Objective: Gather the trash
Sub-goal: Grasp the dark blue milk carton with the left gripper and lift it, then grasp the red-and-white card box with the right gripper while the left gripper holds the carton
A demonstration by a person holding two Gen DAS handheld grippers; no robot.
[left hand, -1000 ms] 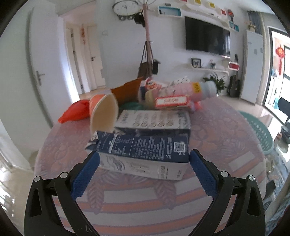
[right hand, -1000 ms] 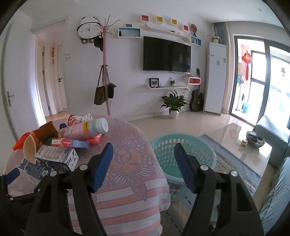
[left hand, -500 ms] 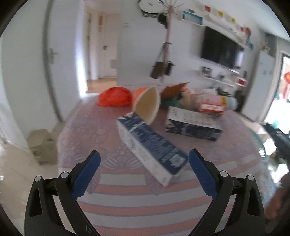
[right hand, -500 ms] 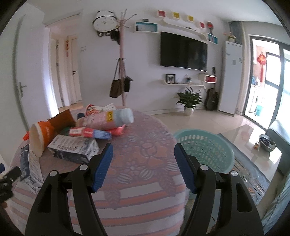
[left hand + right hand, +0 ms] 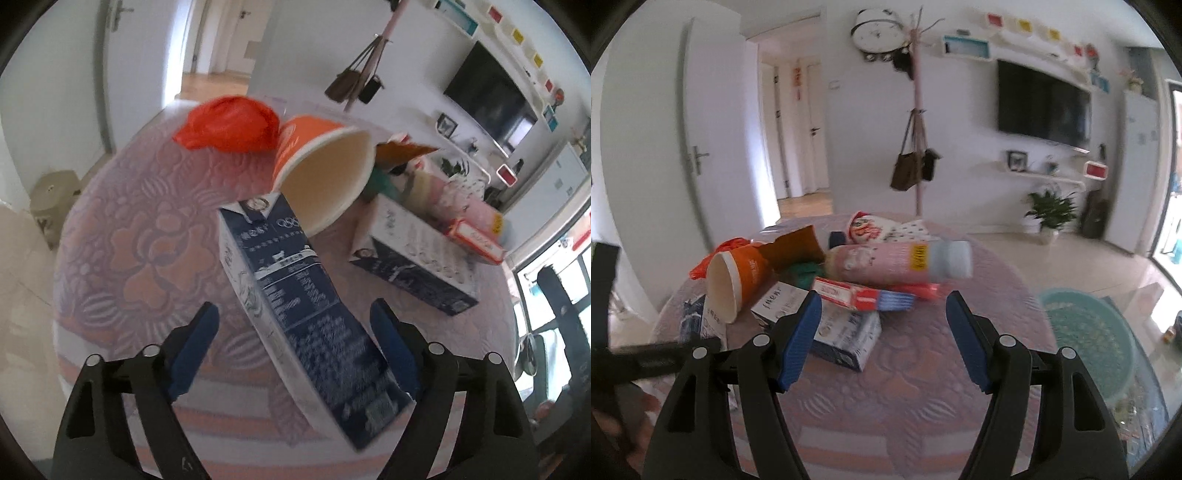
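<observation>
Trash lies piled on a round table with a pink flowered cloth (image 5: 147, 236). A dark blue milk carton (image 5: 295, 295) lies flat, its near end between the fingers of my open left gripper (image 5: 295, 354); the blue pads do not touch it. An orange paper cup (image 5: 321, 173) lies on its side against the carton's far end. A second dark carton (image 5: 413, 258) lies to the right. My right gripper (image 5: 882, 332) is open and empty above that carton (image 5: 842, 328), short of a red toothpaste box (image 5: 857, 295) and a pink bottle (image 5: 897, 262).
A red plastic bag (image 5: 229, 125) lies behind the cup. A brown paper scrap (image 5: 798, 247) and snack wrappers (image 5: 879, 229) sit at the back of the pile. A teal laundry basket (image 5: 1089, 332) stands on the floor right of the table. The left gripper shows at left (image 5: 646, 354).
My left gripper has swung left and dropped closer, so the blue carton now runs lengthwise between its fingers. My right gripper has turned left, from the basket toward the pile.
</observation>
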